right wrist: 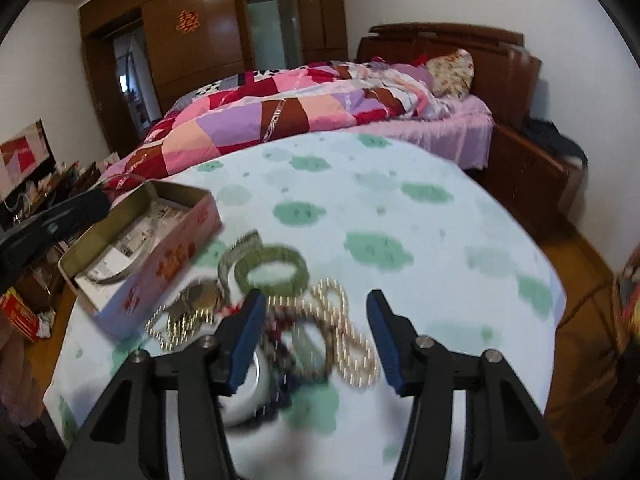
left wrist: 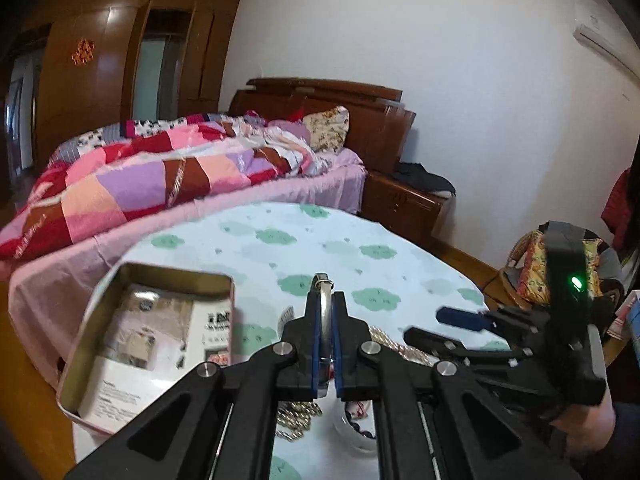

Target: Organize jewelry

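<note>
Over the counter's (left wrist: 360, 232) left side, the left gripper (left wrist: 327, 312) has its fingers clamped on a silver bangle (left wrist: 325, 300), near the tin (left wrist: 100, 320). The thin edge-on hold could slip. The right gripper (right wrist: 316, 320) hovers half-open over the jewelry pile (right wrist: 320, 332), holding nothing.

blurred: jewelry pile (right wrist: 280, 320) | half-hidden: white bowl (right wrist: 248, 392)
</note>
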`<state>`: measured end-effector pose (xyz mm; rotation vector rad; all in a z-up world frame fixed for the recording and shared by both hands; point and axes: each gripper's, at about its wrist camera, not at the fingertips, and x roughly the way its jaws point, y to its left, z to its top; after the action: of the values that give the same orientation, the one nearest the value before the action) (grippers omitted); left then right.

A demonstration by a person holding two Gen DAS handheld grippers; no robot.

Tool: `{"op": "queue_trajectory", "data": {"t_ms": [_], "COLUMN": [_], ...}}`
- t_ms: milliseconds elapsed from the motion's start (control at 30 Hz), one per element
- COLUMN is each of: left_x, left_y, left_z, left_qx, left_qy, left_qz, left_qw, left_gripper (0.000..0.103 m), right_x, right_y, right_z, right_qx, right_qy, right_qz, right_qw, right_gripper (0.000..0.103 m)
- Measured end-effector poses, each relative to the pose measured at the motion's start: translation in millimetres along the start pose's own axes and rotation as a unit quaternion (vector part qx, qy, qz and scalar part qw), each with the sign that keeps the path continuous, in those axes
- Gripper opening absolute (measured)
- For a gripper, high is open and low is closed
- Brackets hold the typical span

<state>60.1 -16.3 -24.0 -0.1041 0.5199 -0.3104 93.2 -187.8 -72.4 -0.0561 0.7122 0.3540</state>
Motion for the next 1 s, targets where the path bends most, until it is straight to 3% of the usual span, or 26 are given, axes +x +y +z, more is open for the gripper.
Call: {"op": "queue_trajectory", "data": {"t_ms": [167, 333, 533, 733, 1000], "left_x": [1.3, 6.4, 15.5, 16.3, 10.5], "left_y": [1.2, 14.0, 35.9, 59.1, 85.7], "left_z": [6.8, 10.6, 10.0, 10.1, 17.2], "left_qx": [0.017, 0.012, 0.002, -0.011, -0.018], "left_qy": [-0.009, -0.008, 0.006, 0.019, 0.022], "left_qz": [0.027, 0.038, 0.051, 0.069, 0.096], "left_qw": [0.9995, 0.9992, 0.9987, 0.9974, 0.9950], "left_gripper": [0.004, 0.004, 0.004, 0.004, 0.004], "right_x": [41.6, 84.1, 111.8, 105.6, 84.5], "right_y": [8.5, 15.3, 14.1, 10.0, 22.4], "right_z": [29.5, 32.6, 23.0, 20.8, 44.7], "right_qx": [-0.028, -0.053, -0.059, -0.055, -0.070], "right_qy": [0.035, 0.087, 0.132, 0.121, 0.090], "right_qz": [0.000, 0.001, 0.010, 0.018, 0.015], "right_qw": [0.999, 0.995, 0.989, 0.991, 0.993], "right_gripper": [0.050, 0.039, 0.012, 0.009, 0.009]}}
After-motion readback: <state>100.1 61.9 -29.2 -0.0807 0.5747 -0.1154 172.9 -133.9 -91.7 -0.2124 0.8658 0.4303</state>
